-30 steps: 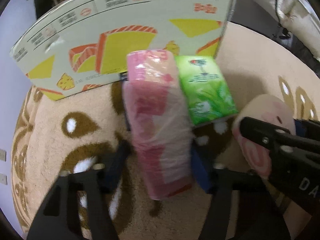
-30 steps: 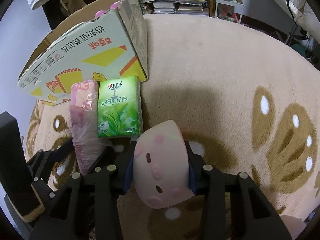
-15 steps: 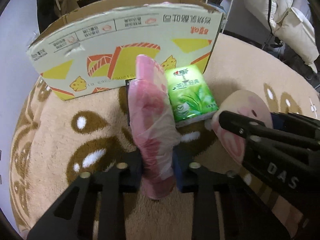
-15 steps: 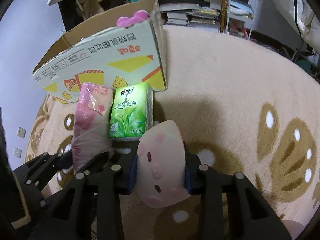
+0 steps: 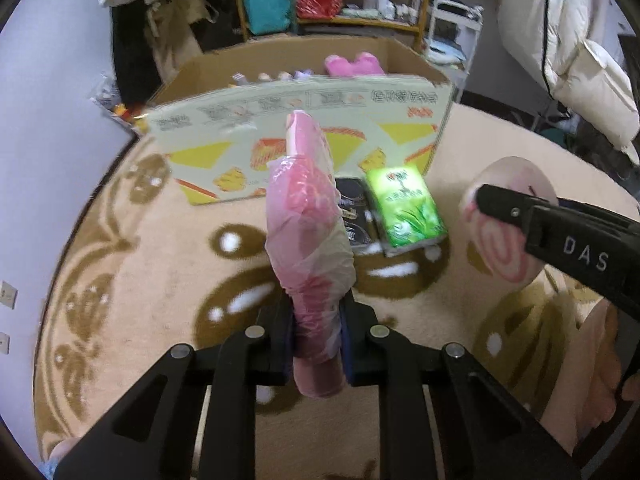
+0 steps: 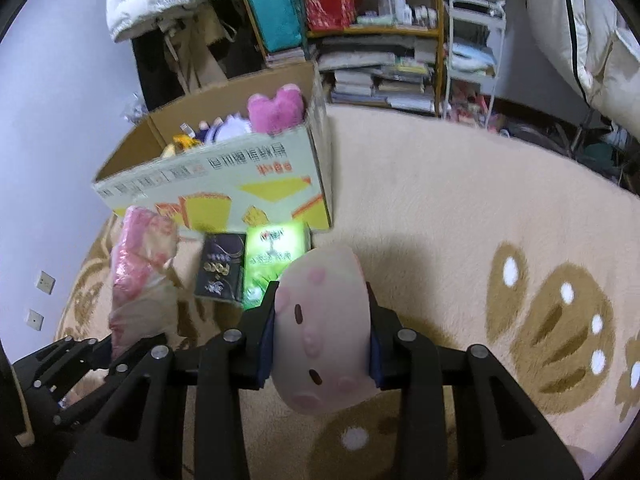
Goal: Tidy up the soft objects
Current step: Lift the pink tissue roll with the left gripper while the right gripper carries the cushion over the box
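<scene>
My left gripper (image 5: 318,344) is shut on a pink plastic-wrapped pack (image 5: 308,232) and holds it upright above the rug; the pack also shows in the right wrist view (image 6: 140,276). My right gripper (image 6: 322,340) is shut on a pale pink plush with darker spots (image 6: 324,324), also seen at the right of the left wrist view (image 5: 508,216). An open cardboard box (image 6: 224,184) stands behind; it holds a magenta plush (image 6: 276,108) and other soft toys. A green tissue pack (image 5: 404,208) and a dark pack (image 6: 220,268) lie on the rug in front of the box.
A beige rug with brown patterns (image 6: 480,240) covers the floor. Shelves with books and bags (image 6: 360,40) stand behind the box. A white padded coat (image 5: 580,60) hangs at the right. A wall (image 6: 40,160) is at the left.
Both grippers have lifted and pulled back from the box with their loads. The pink pack has come off the rug, uncovering the dark pack beside the green one. The box interior now shows.
</scene>
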`<state>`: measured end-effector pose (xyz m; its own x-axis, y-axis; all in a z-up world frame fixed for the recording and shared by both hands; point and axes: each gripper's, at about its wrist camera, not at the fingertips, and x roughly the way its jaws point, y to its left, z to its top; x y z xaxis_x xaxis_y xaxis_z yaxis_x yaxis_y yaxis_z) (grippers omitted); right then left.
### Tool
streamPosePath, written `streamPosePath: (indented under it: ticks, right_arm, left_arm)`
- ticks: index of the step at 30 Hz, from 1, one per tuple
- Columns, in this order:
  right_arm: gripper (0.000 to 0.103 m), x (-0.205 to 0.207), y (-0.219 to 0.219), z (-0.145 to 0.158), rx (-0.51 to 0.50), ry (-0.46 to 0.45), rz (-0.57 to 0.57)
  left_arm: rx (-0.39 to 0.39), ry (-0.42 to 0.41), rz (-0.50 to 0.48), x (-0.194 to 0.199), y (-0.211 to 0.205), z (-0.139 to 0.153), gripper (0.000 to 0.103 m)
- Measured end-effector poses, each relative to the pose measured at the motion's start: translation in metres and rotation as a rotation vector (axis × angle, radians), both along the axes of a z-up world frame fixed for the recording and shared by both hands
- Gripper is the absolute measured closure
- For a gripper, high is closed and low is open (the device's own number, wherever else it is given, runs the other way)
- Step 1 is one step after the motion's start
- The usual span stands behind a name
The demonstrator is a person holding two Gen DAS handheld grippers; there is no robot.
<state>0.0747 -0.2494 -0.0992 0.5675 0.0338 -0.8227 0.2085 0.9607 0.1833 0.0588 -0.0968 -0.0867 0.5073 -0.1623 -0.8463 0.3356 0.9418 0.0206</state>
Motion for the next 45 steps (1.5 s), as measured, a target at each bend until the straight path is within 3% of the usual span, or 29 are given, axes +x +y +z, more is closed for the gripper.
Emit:
streamPosePath:
  ticks: [15,23,34,45]
  right_arm:
    - [0.065,0.012,0.018,0.069,-0.158,-0.185,0.044]
    - [0.065,0.041,0.039,0.102,-0.272,-0.265,0.110]
    - [0.065,0.087,0.050,0.112,-0.276,-0.299,0.139]
    - [0.065,0.119,0.040,0.096,-0.231,-0.268,0.082]
  left_arm:
    - [0.001,-0.246,0.129,0.003,0.051,0.077,0.086]
    - [-0.044,-0.311,0.170,0.029,0.067,0.108,0.086]
    - [-0.046,-0.359,0.151,0.074,0.059,0.123,0.086]
    - [-0.066,-0.326,0.112,0.114,0.037,0.112,0.086]
